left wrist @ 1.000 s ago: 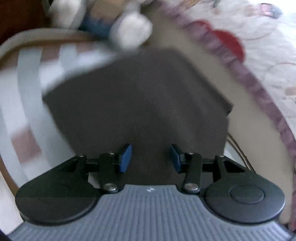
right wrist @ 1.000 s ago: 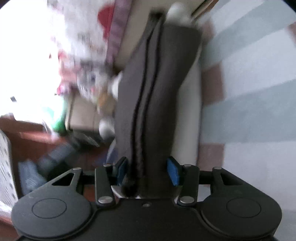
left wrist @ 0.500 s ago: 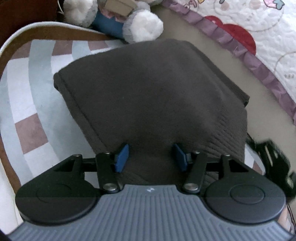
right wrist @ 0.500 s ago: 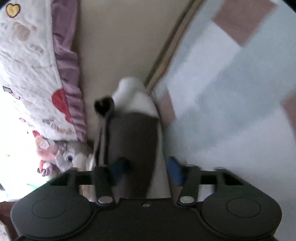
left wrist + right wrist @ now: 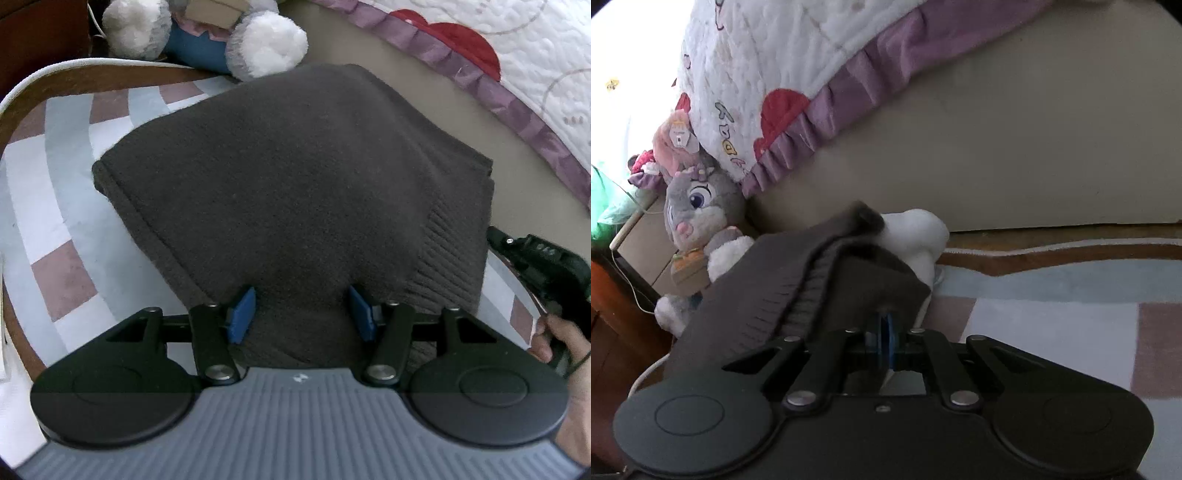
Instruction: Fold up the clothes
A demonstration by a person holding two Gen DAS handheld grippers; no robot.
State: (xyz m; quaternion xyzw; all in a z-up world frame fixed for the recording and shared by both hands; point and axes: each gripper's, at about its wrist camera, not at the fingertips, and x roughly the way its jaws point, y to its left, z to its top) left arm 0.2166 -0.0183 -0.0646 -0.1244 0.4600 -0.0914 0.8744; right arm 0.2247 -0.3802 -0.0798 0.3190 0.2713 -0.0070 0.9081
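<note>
Since half a second ago the right gripper [image 5: 885, 334] has swung from looking down along the hanging cloth to a low view across the floor, and its blue pads, then apart, now press together on a fold of the one dark grey sweater [image 5: 295, 192]. The left wrist view has barely shifted: the sweater is spread a little wider across it, and the right tool with its hand [image 5: 565, 343] now shows sharply at the right edge.

One sweater is in view, folded in layers, lying on the one striped rug [image 5: 55, 206] with its far edge on the beige floor [image 5: 443, 107]. The left gripper [image 5: 301, 314] sits over the sweater's near edge with its two blue pads [image 5: 242, 314] apart and cloth bulging between them. One plush rabbit [image 5: 698, 214] sits left of the sweater in the right wrist view, beside one quilt [image 5: 783, 74] with a purple ruffle. No containers can be made out for certain.
</note>
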